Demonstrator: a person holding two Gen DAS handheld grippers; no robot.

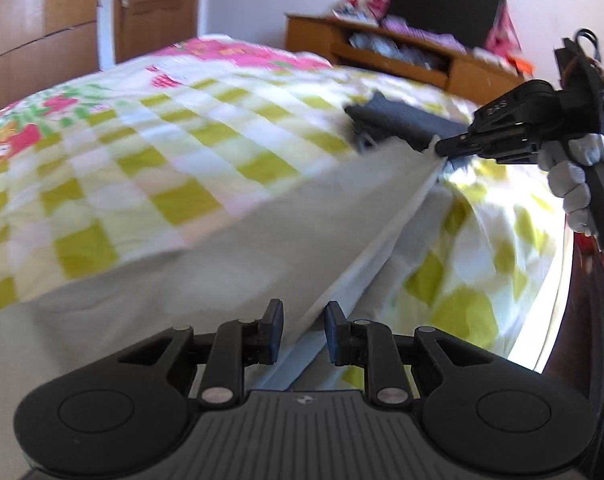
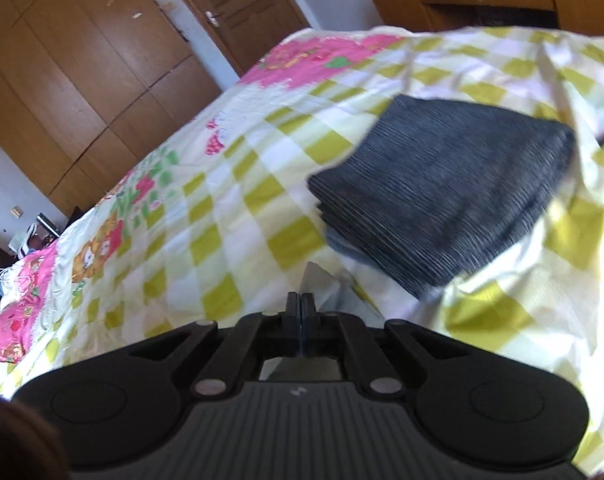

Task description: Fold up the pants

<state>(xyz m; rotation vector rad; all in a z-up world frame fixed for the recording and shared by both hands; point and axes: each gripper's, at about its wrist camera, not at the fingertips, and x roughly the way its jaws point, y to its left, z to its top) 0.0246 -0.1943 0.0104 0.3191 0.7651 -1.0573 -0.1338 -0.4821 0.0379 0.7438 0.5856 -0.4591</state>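
Observation:
Light grey pants (image 1: pixel 229 264) lie over the bed and rise in a taut fold between both grippers. In the left wrist view my left gripper (image 1: pixel 302 332) has its jaws only partly closed, with that fold bunched between the pads. The fold runs up and right to my right gripper (image 1: pixel 442 148), which a gloved hand (image 1: pixel 574 184) holds and which pinches the far corner. In the right wrist view my right gripper (image 2: pixel 302 304) is shut, with a sliver of the grey pants (image 2: pixel 316 280) poking out past its tips. The rest of the pants is hidden there.
A folded dark grey garment (image 2: pixel 442 192) lies on the green-checked bedspread (image 2: pixel 229 208) just beyond the right gripper, and the garment (image 1: pixel 394 124) also shows in the left wrist view. A wooden cabinet (image 1: pixel 402 56) stands past the bed. Wooden wardrobe doors (image 2: pixel 81 80) line the left wall.

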